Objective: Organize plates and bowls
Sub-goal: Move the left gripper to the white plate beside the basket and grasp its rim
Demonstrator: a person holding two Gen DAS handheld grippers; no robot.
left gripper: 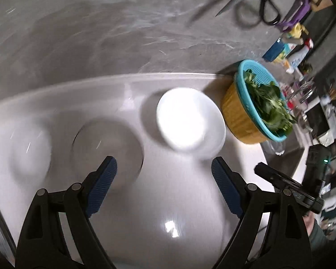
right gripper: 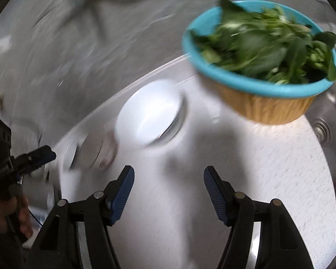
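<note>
Left gripper (left gripper: 164, 177) and right gripper (right gripper: 169, 187): jaws standing apart, gripping nothing, hovering over pale counter (left gripper: 186, 204). Beyond left jaws, clear glass dish (left gripper: 107, 148), probably; blur hiding detail. White bowl (left gripper: 190, 121) sitting near counter's far edge; teal-rimmed basket (right gripper: 264, 89) of greens beside it. Nothing appearing stacked; sorting seemingly still ahead. Packages (left gripper: 284, 51) at far end; no writing legible.

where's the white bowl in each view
Left wrist: white bowl sits centre-right, just above the open left tool.
Right wrist: same bowl sits centre, up-left of the open right tool.
Shared landmark: the basket of greens, right of the bowl in both.
</note>
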